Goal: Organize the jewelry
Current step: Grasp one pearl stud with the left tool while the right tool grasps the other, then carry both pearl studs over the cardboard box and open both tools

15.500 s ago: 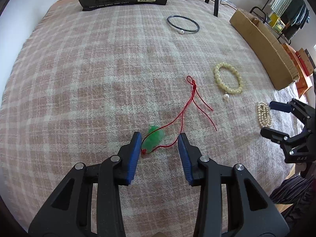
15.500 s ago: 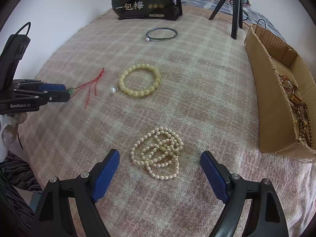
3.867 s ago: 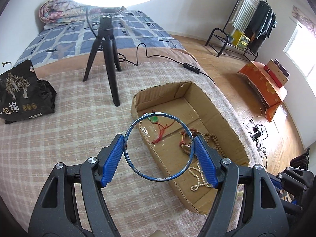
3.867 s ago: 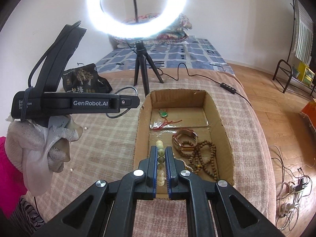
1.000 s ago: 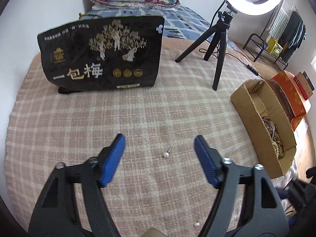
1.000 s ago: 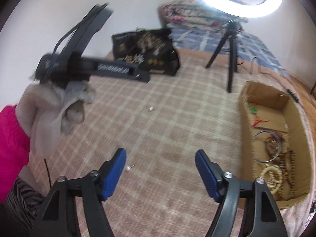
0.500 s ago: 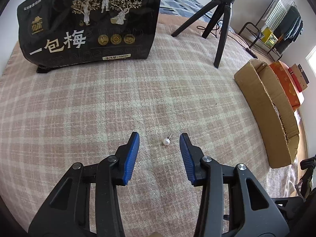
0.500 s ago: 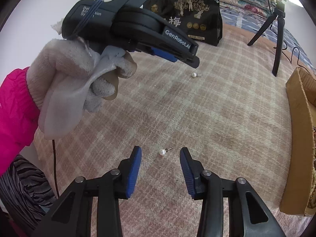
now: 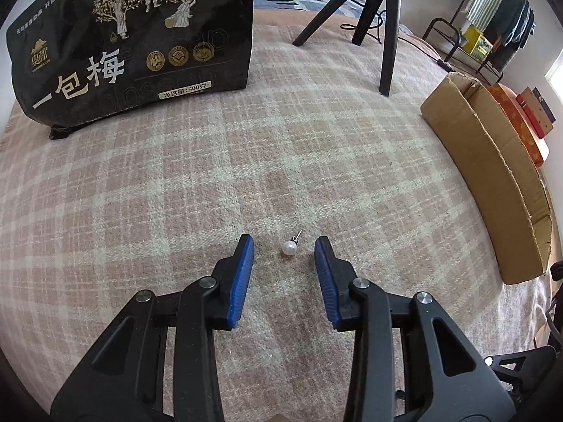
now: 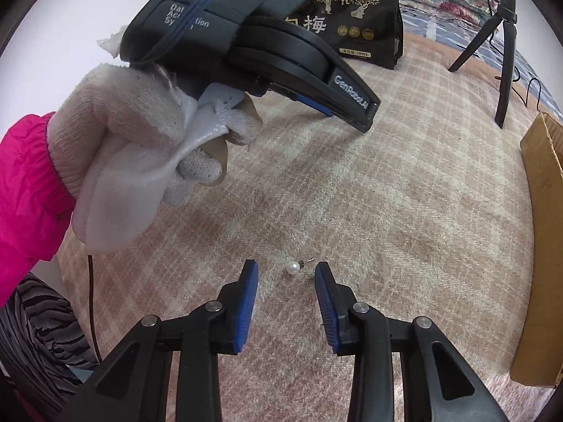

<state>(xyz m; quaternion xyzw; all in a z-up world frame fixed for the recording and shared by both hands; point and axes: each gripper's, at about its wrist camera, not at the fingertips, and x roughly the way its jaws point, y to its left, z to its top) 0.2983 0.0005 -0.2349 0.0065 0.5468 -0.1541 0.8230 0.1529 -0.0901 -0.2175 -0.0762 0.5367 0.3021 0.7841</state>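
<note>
A small pearl stud earring point(image 9: 290, 247) lies on the pink plaid blanket between the blue pads of my left gripper point(image 9: 284, 244), which is open and low over it. A second pearl stud earring point(image 10: 292, 267) lies between the pads of my right gripper point(image 10: 285, 269), also open and not touching it. The left gripper's body point(image 10: 281, 56), held by a gloved hand, fills the upper left of the right wrist view. The cardboard box point(image 9: 492, 176) stands to the right; its contents are hidden from here.
A black snack bag point(image 9: 133, 45) stands at the back left. A black tripod point(image 9: 380, 24) stands at the back, with a cable behind it. The box's side point(image 10: 543, 246) rises at the right edge. A clothes rack point(image 9: 485, 35) stands beyond the bed.
Both grippers have moved closer and lower to their earrings. Each pearl now sits nearer the fingertips. The jaws have stayed open.
</note>
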